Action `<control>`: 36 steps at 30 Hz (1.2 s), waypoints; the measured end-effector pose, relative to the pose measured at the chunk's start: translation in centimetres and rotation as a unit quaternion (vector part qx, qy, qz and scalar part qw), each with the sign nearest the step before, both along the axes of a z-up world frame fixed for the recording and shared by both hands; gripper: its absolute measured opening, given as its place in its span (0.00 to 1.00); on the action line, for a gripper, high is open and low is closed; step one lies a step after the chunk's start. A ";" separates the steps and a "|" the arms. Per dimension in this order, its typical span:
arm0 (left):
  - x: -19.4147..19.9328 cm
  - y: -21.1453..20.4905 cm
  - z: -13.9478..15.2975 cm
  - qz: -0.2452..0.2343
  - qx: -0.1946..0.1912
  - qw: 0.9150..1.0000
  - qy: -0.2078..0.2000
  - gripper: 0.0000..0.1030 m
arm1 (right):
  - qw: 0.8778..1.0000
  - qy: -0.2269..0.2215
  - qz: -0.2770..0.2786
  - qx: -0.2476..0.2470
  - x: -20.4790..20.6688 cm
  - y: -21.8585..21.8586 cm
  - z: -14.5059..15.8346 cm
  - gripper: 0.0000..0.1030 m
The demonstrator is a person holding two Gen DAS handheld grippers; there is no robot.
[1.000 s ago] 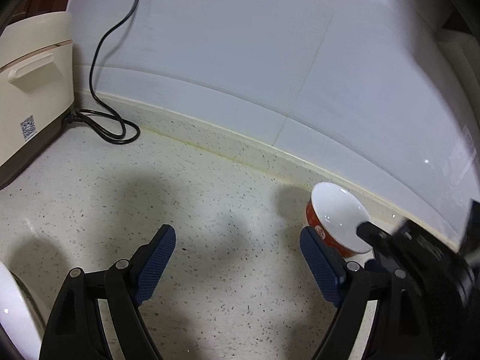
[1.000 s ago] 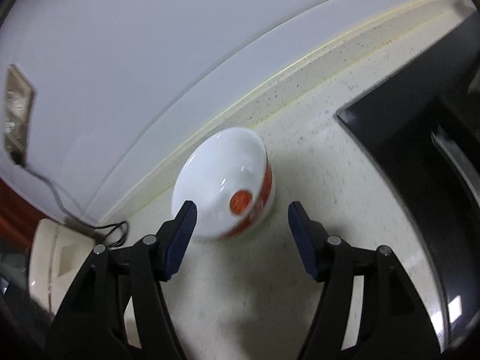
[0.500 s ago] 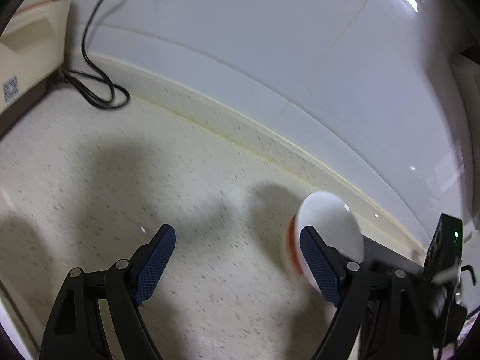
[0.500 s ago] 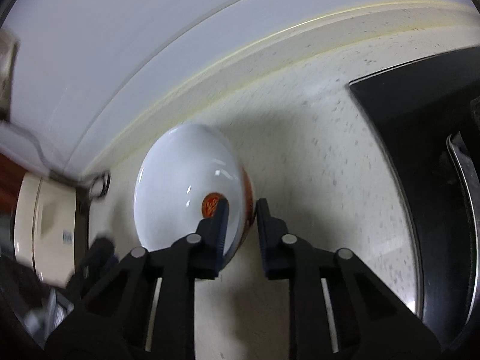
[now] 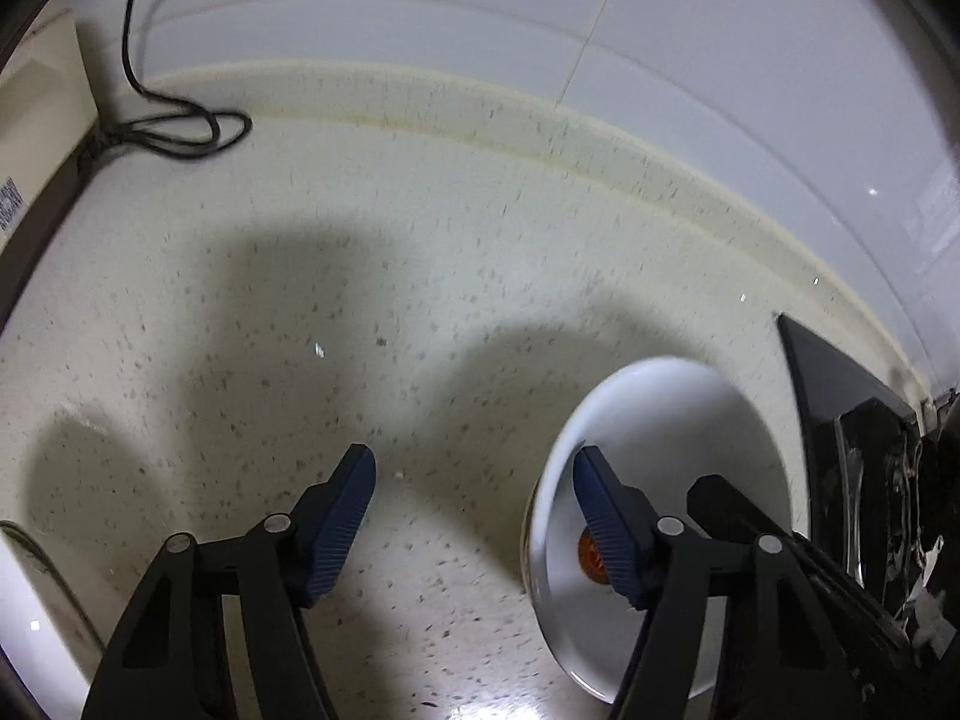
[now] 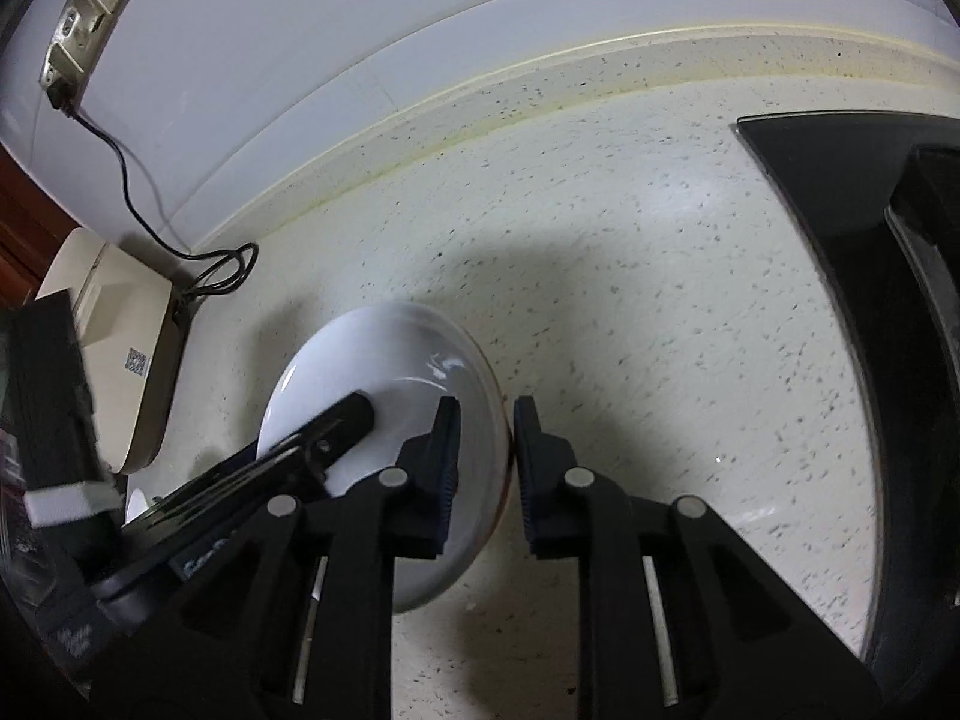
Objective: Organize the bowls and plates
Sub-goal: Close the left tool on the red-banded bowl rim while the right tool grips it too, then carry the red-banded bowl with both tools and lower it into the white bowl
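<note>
A white bowl (image 5: 660,420) with a red-orange band and emblem sits tilted over the speckled counter (image 5: 420,330). In the right wrist view my right gripper (image 6: 485,414) grips the bowl (image 6: 372,360) by its wall, one pad inside and one outside. Its jaws are easing open a little with the wall still pressed between them. My left gripper (image 5: 473,462) points steeply down and its jaws are closing. Its right finger (image 5: 600,516) is inside the bowl and its left finger (image 5: 348,498) hangs over bare counter, so the near rim lies between them untouched.
A cream rice cooker (image 6: 120,348) stands at the left with its black cord (image 5: 174,132) coiled by the backsplash and plugged into a wall socket (image 6: 90,6). A black cooktop (image 6: 840,240) takes up the right side. Something white (image 5: 18,630) shows at the lower left edge.
My right gripper shut on the bowl's wall and carried it, tilted, to the left. My left gripper tipped downward, its jaws narrowed, and its right finger now sits inside the bowl.
</note>
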State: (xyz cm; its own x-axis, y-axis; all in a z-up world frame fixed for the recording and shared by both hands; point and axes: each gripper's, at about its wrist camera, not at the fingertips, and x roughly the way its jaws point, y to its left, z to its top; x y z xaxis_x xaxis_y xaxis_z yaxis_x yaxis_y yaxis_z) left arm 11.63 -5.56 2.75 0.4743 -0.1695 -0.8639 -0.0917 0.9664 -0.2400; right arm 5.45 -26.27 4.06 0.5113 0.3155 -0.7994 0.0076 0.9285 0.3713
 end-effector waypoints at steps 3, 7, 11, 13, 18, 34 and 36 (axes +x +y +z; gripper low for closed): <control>-0.1 -0.4 -0.1 -0.009 0.011 1.000 0.003 0.65 | 1.000 -0.005 0.007 -0.005 0.6 0.5 -1.1 0.23; -0.3 -1.9 0.2 -0.046 0.011 0.999 -0.010 0.35 | 1.000 -0.014 0.022 -0.002 -0.3 0.2 -1.4 0.21; -1.2 -3.6 0.8 -0.062 0.034 0.997 -0.037 0.17 | 0.999 -0.025 0.021 -0.015 -1.0 -0.1 -1.3 0.17; -1.4 -3.9 0.9 -0.061 0.041 0.996 -0.047 0.15 | 1.000 -0.023 0.014 -0.002 -0.9 -0.6 -1.4 0.16; -1.5 -3.6 1.1 -0.053 0.021 0.996 -0.061 0.15 | 0.999 -0.036 0.000 0.004 -1.1 -1.1 -0.9 0.15; -7.8 0.6 7.0 0.029 0.028 0.980 -0.195 0.16 | 0.989 -0.134 0.061 0.015 -3.9 3.4 3.5 0.15; -8.7 1.2 7.5 0.039 0.034 0.977 -0.207 0.16 | 0.986 -0.148 0.075 0.014 -4.3 4.3 4.1 0.15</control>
State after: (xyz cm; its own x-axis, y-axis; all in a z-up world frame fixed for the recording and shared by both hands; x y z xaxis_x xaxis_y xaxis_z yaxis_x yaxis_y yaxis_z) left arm 2.94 -4.38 10.22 0.7950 -0.0676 -0.6028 -0.0748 0.9753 -0.2080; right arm 1.10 -21.95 8.16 0.6676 0.4252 -0.6111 -0.2411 0.9001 0.3629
